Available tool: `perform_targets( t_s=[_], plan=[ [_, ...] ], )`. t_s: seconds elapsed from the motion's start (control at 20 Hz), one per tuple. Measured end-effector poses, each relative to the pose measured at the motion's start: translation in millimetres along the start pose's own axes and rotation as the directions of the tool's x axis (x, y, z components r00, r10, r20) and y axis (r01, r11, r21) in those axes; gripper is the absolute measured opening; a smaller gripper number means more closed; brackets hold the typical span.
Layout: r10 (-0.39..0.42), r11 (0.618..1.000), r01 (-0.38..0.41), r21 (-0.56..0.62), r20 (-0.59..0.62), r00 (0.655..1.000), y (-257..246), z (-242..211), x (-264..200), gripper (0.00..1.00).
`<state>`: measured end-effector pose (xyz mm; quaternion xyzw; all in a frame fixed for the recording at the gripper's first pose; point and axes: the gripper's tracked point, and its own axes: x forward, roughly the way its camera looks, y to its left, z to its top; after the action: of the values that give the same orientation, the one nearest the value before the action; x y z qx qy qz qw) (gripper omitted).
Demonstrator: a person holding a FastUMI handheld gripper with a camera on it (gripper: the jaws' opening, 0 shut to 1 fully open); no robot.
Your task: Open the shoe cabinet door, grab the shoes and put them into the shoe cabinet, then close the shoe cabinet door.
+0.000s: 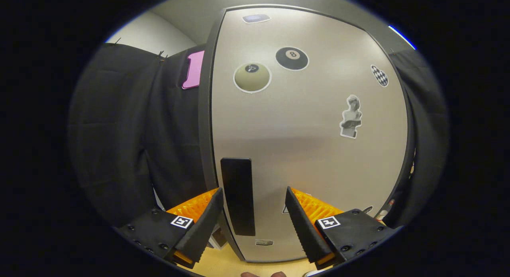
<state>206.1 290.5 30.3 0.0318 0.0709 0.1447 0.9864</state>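
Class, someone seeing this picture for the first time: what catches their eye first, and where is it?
The pale cabinet door stands shut just ahead of the open gripper. Its dark upright handle sits between the fingers, nearer the left one. Stickers dot the door above: a black eight-ball sticker, an olive ball sticker beside it, and a bust sticker lower right.

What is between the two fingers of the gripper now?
In the gripper view, the door's dark handle stands between the open gripper's fingers, nearer the left one.
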Motion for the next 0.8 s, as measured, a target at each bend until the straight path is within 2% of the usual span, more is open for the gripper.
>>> perform_targets(
  t_s=[0.1,0.3,0.35,0.5,0.8],
  plan=[
    [-0.012,1.000,0.012,0.013,-0.026,1.000,-1,-6,2,0.96],
    [0.030,0.999,-0.029,0.030,-0.040,0.999,13,-8,4,0.68],
    [0.035,0.999,-0.034,0.029,-0.040,0.999,15,-8,2,0.55],
    [0.021,1.000,-0.021,-0.006,-0.036,0.999,16,-9,1,0.38],
    [0.067,0.998,-0.067,0.003,-0.022,0.998,16,-8,0,0.18]
  ],
)
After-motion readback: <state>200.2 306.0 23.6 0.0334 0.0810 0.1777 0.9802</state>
